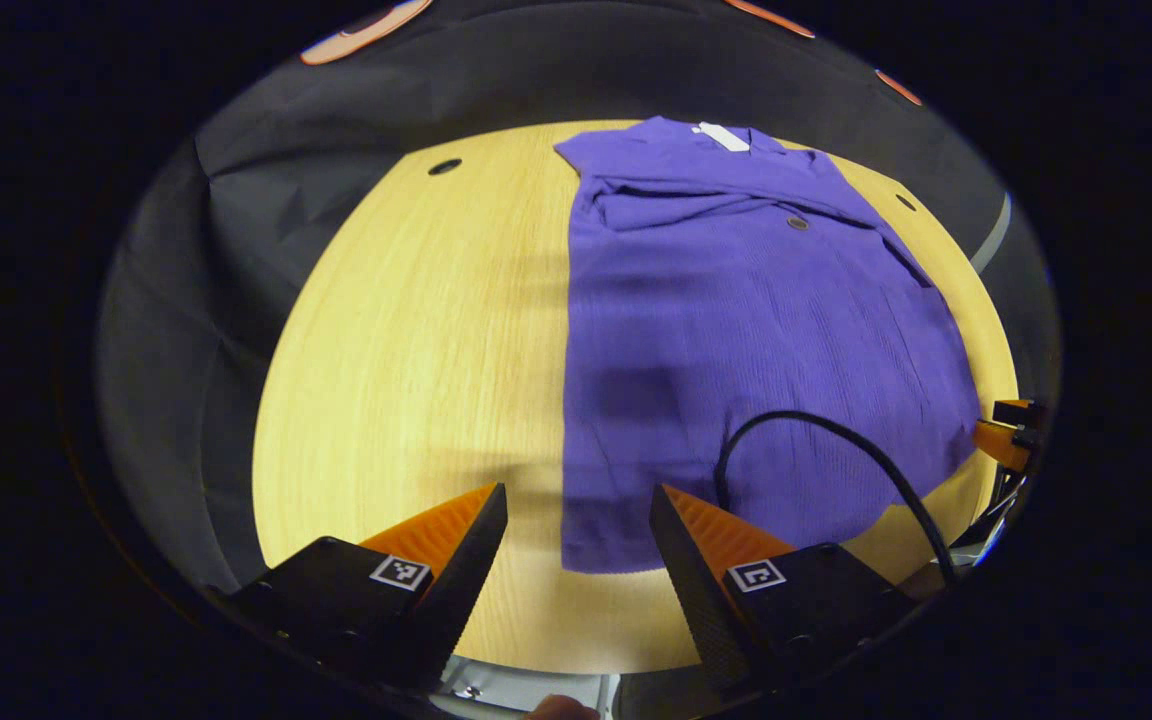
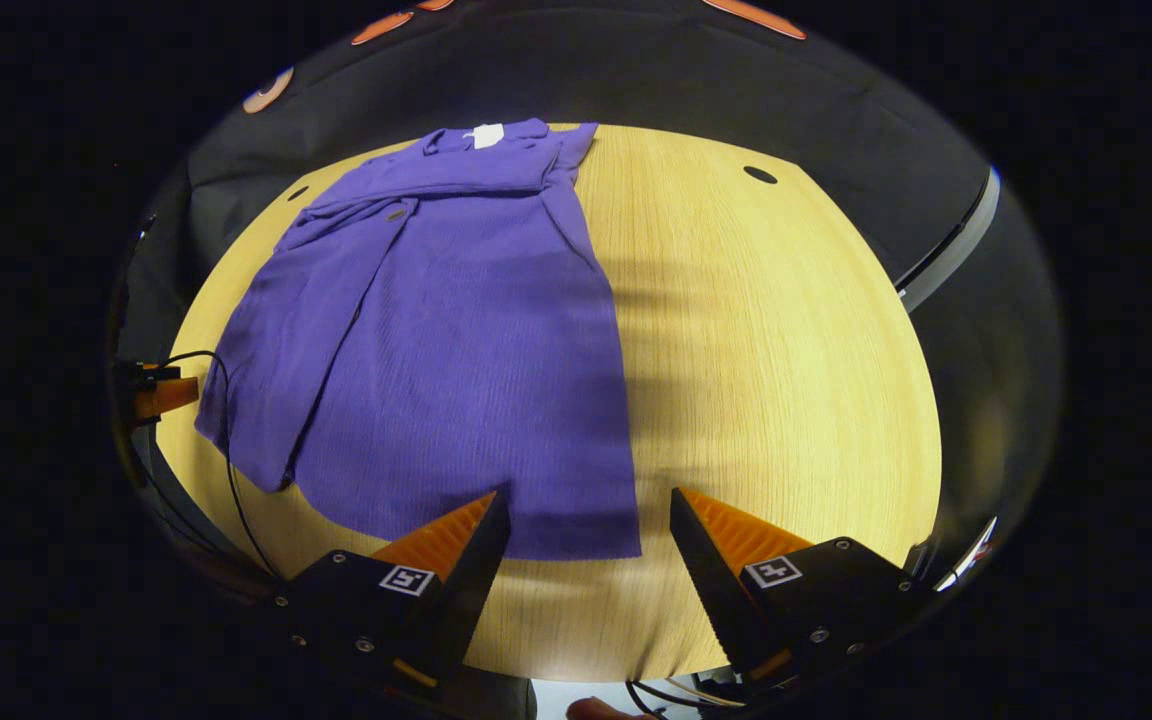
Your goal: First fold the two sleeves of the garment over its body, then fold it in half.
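The purple garment (image 1: pixel 736 340) is lying flat on the round wooden table (image 1: pixel 416 350), collar end at the far side with a white tag (image 1: pixel 724 136) showing at the neck. Both sleeves look folded in across the upper body already, and the hem is on the near side, close to the table edge.

The left gripper (image 1: pixel 578 520) hangs above the near edge of the table, pointing forward and down at the hem's left corner. Its fingers are spread wide apart, nothing between them, not touching the cloth as far as I can tell. A black cable (image 1: pixel 836 440) loops across the lower right part of the fabric in the left gripper view.

The right gripper (image 2: pixel 591 525) is in pretty much the same pose on the other side, hovering over the hem's right corner, fingers gaping with nothing held. In the right gripper view the garment (image 2: pixel 456 340) runs away toward the far left, and bare table (image 2: pixel 786 360) sits to its right.
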Demonstrator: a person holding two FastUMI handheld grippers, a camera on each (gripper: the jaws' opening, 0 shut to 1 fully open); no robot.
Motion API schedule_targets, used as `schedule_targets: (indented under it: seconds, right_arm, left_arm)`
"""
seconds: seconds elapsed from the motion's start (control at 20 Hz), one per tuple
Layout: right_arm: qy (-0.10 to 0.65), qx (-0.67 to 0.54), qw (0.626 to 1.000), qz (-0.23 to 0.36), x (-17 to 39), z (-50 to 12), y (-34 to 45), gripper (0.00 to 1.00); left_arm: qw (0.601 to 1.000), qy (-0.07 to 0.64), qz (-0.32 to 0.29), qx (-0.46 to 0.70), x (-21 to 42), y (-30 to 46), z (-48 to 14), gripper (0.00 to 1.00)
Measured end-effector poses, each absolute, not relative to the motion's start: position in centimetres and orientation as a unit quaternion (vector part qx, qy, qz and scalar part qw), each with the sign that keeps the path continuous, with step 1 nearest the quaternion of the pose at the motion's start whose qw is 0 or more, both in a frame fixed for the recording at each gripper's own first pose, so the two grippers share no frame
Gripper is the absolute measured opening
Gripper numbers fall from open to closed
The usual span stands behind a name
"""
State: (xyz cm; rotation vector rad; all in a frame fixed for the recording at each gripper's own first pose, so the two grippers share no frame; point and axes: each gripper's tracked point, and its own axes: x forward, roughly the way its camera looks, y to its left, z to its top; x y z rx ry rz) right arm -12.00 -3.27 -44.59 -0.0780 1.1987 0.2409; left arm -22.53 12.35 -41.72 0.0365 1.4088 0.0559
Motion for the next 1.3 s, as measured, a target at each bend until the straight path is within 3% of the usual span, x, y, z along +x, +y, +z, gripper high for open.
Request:
schedule_targets:
  seconds: [0.3,0.5,0.65,0.75,0.8,1.1,1.15,1.3]
  right_arm:
    - [0.587,-0.039,0.801,0.116,-12.7,-45.5,-2.8,0.97]
    - [0.593,-0.039,0.796,0.116,-12.8,-45.8,-2.6,0.98]
    - [0.608,-0.014,0.785,0.114,-13.1,-45.9,-2.3,0.91]
    - [0.611,-0.011,0.783,0.117,-13.0,-45.9,-1.8,0.82]
    - [0.612,-0.012,0.782,0.119,-13.1,-45.9,-1.4,0.79]
    - [0.623,0.029,0.774,0.112,-12.9,-45.8,-0.8,0.36]
    - [0.625,0.048,0.773,0.102,-12.6,-45.8,-0.8,0.27]
    - [0.627,0.086,0.769,0.087,-12.4,-45.9,-0.5,0.13]
  left_arm:
    - [0.722,0.689,0.043,-0.042,-24.9,11.8,-44.1,0.93]
    - [0.720,0.690,0.043,-0.055,-24.7,11.9,-44.5,0.93]
    - [0.707,0.704,0.035,-0.055,-24.6,11.7,-44.7,0.92]
    - [0.704,0.707,0.027,-0.060,-24.3,10.7,-44.5,0.82]
    - [0.701,0.710,0.023,-0.063,-24.4,10.3,-44.5,0.65]
    - [0.685,0.724,0.001,-0.083,-24.2,9.3,-44.4,0.16]
    - [0.682,0.726,-0.002,-0.084,-24.2,9.2,-44.4,0.12]
    - [0.680,0.728,-0.006,-0.085,-24.0,9.2,-44.3,0.07]
